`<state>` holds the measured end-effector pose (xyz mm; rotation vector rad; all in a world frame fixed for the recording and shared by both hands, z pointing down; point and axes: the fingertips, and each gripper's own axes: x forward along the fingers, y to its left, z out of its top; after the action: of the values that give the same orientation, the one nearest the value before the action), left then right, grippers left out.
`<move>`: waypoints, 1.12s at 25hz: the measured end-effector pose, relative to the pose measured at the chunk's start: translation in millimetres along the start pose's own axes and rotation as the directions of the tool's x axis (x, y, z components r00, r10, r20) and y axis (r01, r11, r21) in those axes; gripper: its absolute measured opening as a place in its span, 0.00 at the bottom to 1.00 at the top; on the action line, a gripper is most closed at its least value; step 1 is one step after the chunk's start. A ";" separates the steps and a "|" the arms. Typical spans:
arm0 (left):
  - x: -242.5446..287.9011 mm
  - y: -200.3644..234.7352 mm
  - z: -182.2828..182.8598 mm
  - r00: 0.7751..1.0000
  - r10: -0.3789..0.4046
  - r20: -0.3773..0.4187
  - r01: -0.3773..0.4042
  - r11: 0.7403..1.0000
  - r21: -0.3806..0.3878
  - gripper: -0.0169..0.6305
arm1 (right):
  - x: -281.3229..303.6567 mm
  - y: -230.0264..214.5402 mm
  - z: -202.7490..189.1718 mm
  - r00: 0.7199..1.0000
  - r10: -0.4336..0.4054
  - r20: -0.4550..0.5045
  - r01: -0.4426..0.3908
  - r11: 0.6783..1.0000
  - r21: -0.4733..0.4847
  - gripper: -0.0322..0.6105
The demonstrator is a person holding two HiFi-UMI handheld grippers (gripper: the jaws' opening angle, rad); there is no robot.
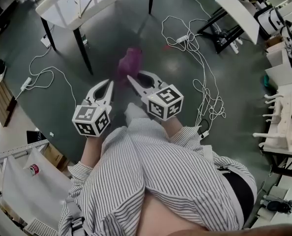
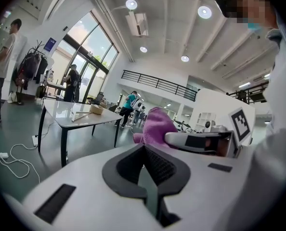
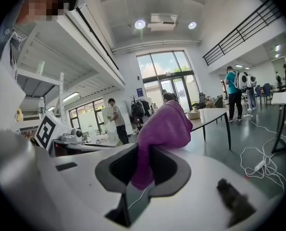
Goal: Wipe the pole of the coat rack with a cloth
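A purple cloth point(image 1: 130, 63) hangs bunched from the tips of my right gripper point(image 1: 129, 76), which is shut on it above the dark floor. In the right gripper view the cloth point(image 3: 164, 129) is pinched between the jaws of the right gripper point(image 3: 143, 150) and flops over to the right. My left gripper point(image 1: 110, 82) hovers just left of it, shut and empty point(image 2: 144, 147). From the left gripper view the cloth point(image 2: 155, 124) and the right gripper point(image 2: 201, 141) lie close ahead. A coat rack point(image 2: 31, 64) hung with clothes stands far off by the windows point(image 3: 139, 107).
A white table point(image 1: 72, 4) on dark legs stands ahead to the left. White cables point(image 1: 197, 53) and power strips trail over the floor. White shelving with pegged parts point(image 1: 283, 117) lines the right side. A person point(image 2: 1, 71) stands at the far left, others further back.
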<state>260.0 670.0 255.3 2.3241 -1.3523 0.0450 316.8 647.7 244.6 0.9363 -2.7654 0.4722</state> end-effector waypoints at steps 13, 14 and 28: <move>121.2 84.1 53.8 1.000 0.014 0.002 -0.014 1.000 -0.025 0.04 | 112.6 -102.1 53.8 0.996 0.091 0.023 -0.091 0.996 -0.012 0.15; 133.1 90.5 63.7 1.000 0.017 0.004 -0.017 1.000 -0.019 0.04 | 122.6 -114.3 64.2 0.995 0.098 0.026 -0.097 0.995 -0.015 0.15; 274.6 167.6 137.5 0.997 0.069 0.039 -0.068 0.997 -0.037 0.04 | 219.6 -239.2 127.6 0.986 0.164 0.023 -0.164 0.986 -0.013 0.15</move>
<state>236.6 320.9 260.3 2.2605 -1.4409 -0.0044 283.0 300.4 242.1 0.7194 -2.8778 0.4725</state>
